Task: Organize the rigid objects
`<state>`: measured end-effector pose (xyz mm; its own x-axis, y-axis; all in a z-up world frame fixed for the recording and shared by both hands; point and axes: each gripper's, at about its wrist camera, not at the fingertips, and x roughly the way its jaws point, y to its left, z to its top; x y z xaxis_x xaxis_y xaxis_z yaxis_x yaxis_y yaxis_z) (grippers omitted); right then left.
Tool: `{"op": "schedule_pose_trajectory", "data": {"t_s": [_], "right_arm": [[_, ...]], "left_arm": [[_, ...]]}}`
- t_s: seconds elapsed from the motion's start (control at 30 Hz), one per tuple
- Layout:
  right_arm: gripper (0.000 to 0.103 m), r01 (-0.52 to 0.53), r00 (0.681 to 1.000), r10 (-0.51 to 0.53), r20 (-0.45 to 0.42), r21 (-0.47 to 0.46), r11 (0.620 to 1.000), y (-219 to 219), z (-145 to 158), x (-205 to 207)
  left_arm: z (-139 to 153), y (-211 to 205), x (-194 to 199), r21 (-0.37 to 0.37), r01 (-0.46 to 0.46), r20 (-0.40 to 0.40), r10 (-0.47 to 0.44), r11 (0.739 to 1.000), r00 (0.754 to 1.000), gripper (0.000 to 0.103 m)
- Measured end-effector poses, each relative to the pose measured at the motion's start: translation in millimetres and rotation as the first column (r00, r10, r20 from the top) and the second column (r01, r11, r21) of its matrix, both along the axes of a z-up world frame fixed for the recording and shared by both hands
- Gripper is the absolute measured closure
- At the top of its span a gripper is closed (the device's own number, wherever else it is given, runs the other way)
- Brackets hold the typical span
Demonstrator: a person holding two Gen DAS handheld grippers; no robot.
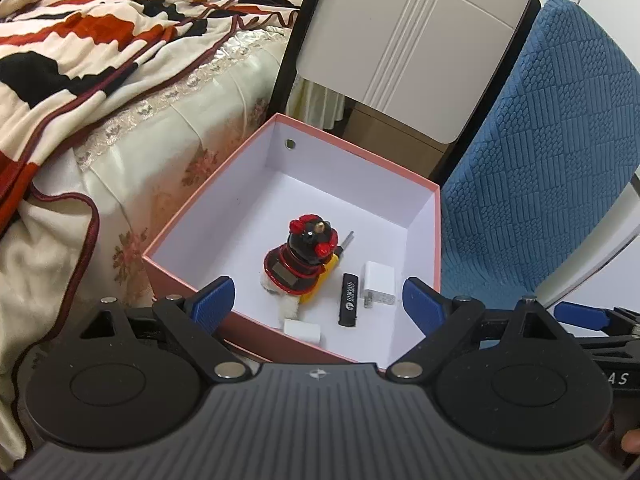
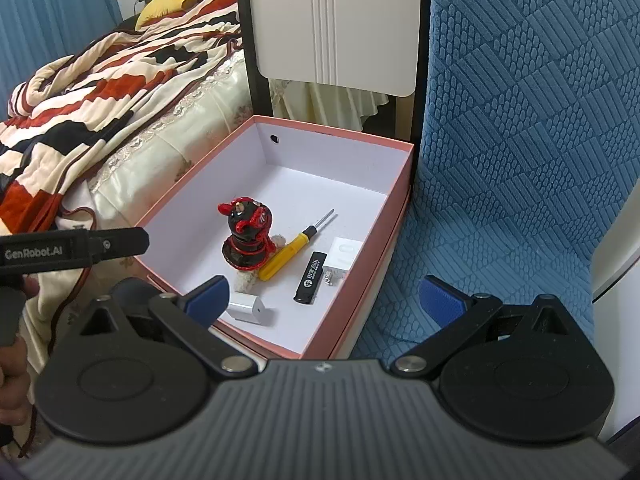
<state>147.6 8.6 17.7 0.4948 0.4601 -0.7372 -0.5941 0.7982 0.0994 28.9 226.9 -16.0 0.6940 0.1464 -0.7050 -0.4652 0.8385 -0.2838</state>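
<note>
I have both grippers hovering at the near edge of the pink box (image 1: 434,216), left gripper (image 1: 318,300) and right gripper (image 2: 332,296) each spread wide and holding nothing. Inside the box stand the black-and-red figurine (image 2: 246,236) with the yellow screwdriver (image 2: 286,256) just behind it, then the black USB stick (image 2: 310,278), white charger plug (image 2: 340,258) and a small white block (image 2: 248,308). The figurine looks glossy, rigid and probably breakable; I would pinch its narrow waist. It sits ahead of my left gripper, slightly below.
</note>
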Motion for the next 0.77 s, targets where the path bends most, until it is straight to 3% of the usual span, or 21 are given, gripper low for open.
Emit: {"op": "schedule_pose_trajectory", "data": {"t_s": [0.77], "right_arm": [[0.000,-0.007,1.000,0.008,0.006,-0.011,1.000,0.0,-1.1,0.0]], "left_arm": [[0.3,2.3,-4.4,-0.011,-0.018,0.005,0.018,1.000,1.000,0.010]]}}
